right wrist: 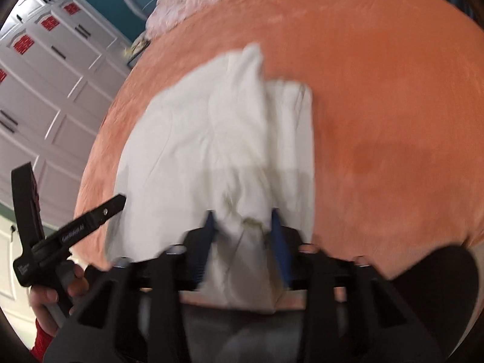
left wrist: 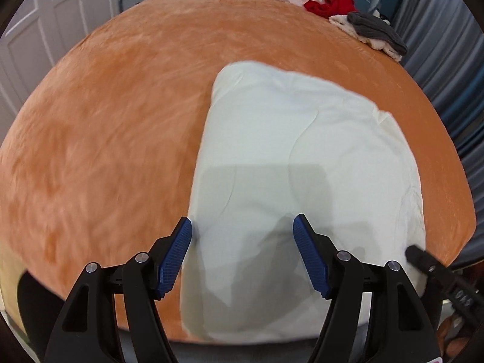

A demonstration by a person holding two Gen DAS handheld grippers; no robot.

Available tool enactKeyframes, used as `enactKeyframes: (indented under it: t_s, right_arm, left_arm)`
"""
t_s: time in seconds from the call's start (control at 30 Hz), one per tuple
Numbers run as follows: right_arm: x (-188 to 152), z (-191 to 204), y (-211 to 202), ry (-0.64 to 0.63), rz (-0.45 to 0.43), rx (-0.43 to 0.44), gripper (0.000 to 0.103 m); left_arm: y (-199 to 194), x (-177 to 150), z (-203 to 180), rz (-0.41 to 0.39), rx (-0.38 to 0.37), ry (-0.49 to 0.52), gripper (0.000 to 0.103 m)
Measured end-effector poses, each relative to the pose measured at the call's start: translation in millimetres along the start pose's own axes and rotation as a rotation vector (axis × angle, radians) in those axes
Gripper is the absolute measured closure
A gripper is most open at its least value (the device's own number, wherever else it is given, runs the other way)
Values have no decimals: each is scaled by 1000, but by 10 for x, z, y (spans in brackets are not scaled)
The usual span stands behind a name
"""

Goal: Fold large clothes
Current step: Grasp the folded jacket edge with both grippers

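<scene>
Left wrist view first: at its far left stand pale panelled wardrobe doors (left wrist: 45,30), and beside them the orange bedspread (left wrist: 106,136) fills most of the picture, a broad soft surface that suits laying out a big garment. Toward the middle, the left gripper (left wrist: 242,236) hangs over the near end of the white garment (left wrist: 287,136) with its blue-padded fingers (left wrist: 177,257) spread wide and nothing between them; I judge it is free so that it can take a fresh hold or smooth the cloth. The garment lies in a partly folded slab running away from the near edge of the bed. Further right, at the far corner, a red garment (left wrist: 329,3) and a grey and cream heap (left wrist: 375,30) sit well apart from the work, seemingly set aside. In the right wrist view, the left gripper (right wrist: 121,201) shows at the left edge in a person's hand (right wrist: 57,290). Right of it, the right gripper (right wrist: 243,220) has its fingers narrowed onto a bunched fold of the white garment (right wrist: 211,127), pads pressing the cloth, probably so the near edge can be lifted and carried over for the next fold.
</scene>
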State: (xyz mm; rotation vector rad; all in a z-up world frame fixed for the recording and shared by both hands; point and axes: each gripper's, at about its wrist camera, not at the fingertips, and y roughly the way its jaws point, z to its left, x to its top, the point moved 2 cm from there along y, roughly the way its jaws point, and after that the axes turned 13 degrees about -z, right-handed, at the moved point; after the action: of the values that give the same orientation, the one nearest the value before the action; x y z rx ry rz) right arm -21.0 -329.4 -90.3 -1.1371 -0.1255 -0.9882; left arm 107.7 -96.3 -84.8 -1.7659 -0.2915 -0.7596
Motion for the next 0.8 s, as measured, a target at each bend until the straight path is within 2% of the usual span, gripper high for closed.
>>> enactKeyframes:
  t_s: [0.1, 0.23, 0.53, 0.8]
  right_arm:
    - [-101, 87, -48, -80, -3, -42, 82]
    - [-151, 155, 24, -151, 16, -98, 82]
    - [-183, 173, 190, -152, 66, -130, 81]
    - [-161, 199, 283, -159, 69, -132, 80]
  left_arm:
    - [-52, -97, -15, 15, 23, 19, 35]
    - [-38, -170, -97, 17, 64, 69, 34]
    - [47, -205, -142, 14, 108, 95, 32]
    - [86, -246, -186, -9, 145, 121, 32]
